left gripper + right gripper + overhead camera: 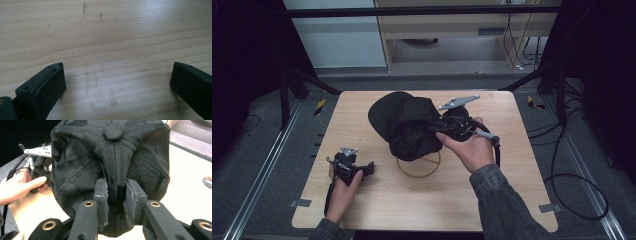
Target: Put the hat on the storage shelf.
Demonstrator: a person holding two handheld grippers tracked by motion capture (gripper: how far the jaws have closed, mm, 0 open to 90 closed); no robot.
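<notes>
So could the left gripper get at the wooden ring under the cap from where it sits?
Probably yes: the left gripper rests open on bare table, and the ring's near edge shows below the cap.

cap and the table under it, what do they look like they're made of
Cap: black woven fabric, matte; textured mesh-like weave, stitched seams and a cloth button on top, likely cotton or polyester. Table: light wood or wood-look board; long grain lines, faint sheen, a few small scuffs.
</notes>
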